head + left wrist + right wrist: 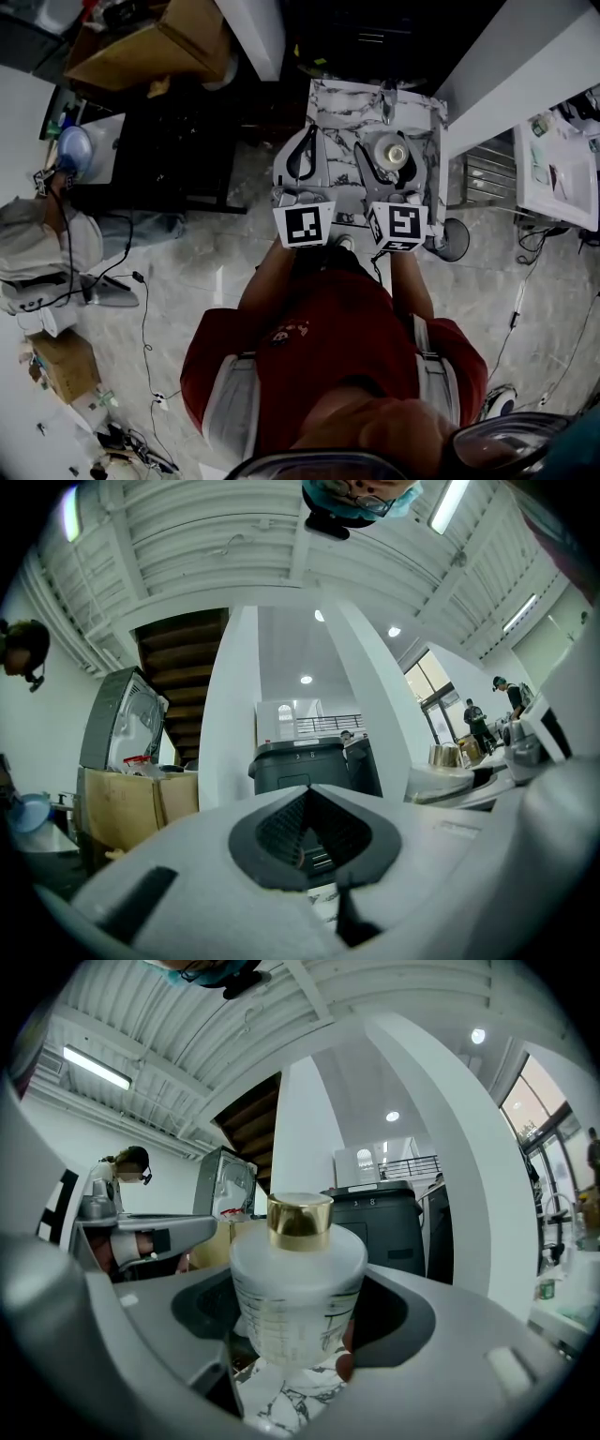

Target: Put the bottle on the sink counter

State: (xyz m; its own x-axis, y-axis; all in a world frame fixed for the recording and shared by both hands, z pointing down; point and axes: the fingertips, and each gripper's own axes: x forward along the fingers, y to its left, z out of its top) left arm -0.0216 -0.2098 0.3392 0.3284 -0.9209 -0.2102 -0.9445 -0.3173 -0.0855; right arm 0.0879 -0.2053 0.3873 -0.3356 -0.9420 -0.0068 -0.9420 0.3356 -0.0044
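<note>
1. Gold cap uppermost, the bottle stands upright, so its long axis runs straight up from the counter. From the head view only its round top shows.
2. Its body is frosted and whitish, with fine printed lines on the front.
3. The right gripper has its fingers closed around the bottle's wide body, one on each side. The bottle's base is at the surface of the sink counter; whether it rests there cannot be told.
4. The left gripper has its fingers closed together at the tips with nothing in them. It hovers over the left part of the same counter, just beside the right one.
5. The counter is white marble with dark veins, set between a white column and a white wall.
6. The floor is pale, glossy stone tile with cables trailing across it, and cardboard boxes stand at the far left.
7. Overhead, the ceiling is white and ribbed, lit by a strip light.
8. Another person stands at the left of the right gripper view.
</note>
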